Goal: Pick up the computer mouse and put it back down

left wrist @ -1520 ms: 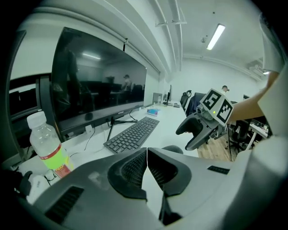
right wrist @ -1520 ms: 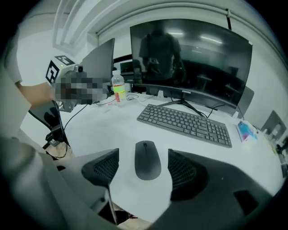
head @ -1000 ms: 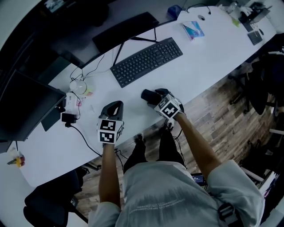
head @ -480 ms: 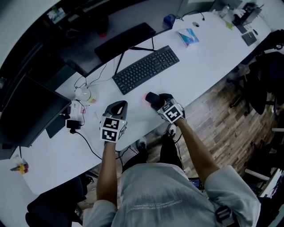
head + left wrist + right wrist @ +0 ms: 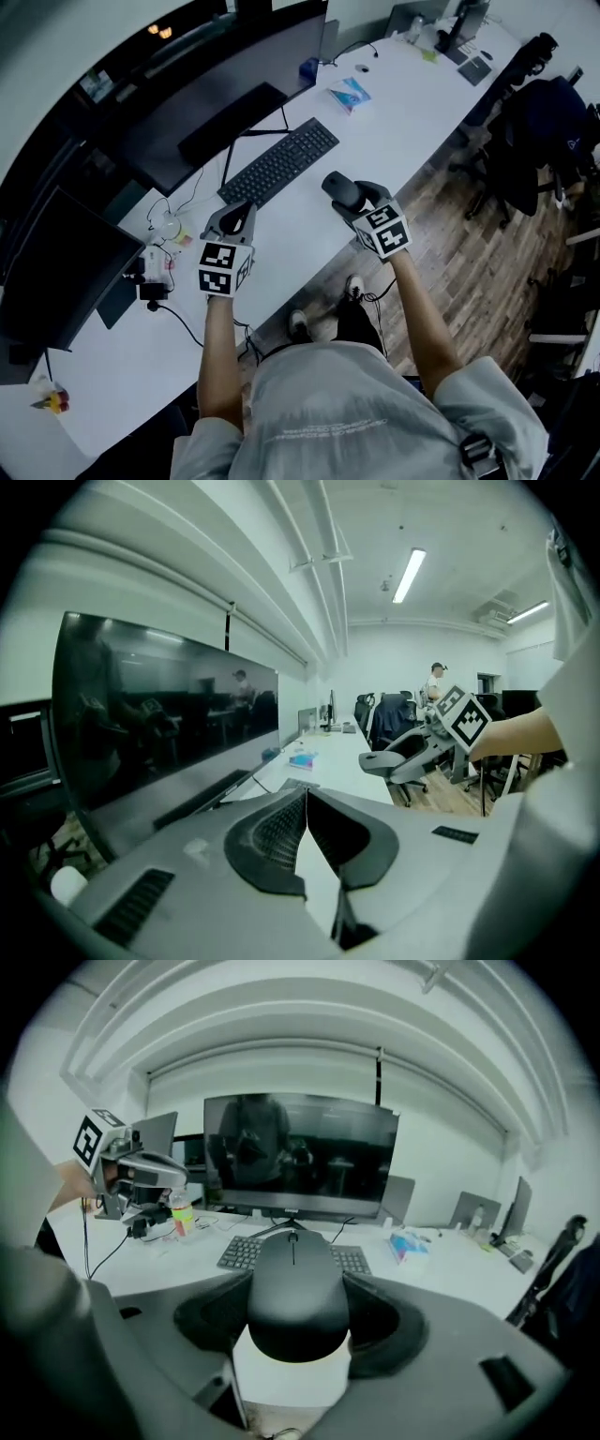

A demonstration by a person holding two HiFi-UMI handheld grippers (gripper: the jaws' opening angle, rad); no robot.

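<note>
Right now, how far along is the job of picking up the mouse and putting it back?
Done: the right gripper is shut on the mouse, jaws pressing both its sides. In hand: the mouse is held over the desk near its front edge, seemingly lifted, though no gap is visible. Remaining: set it down and open the jaws. The left gripper is shut and empty beside the keyboard.

grey short-sleeved shirt (image 5: 328, 412); grey left tool (image 5: 236, 216) and right tool (image 5: 347, 194) with black-and-white marker cubes (image 5: 223, 268).
</note>
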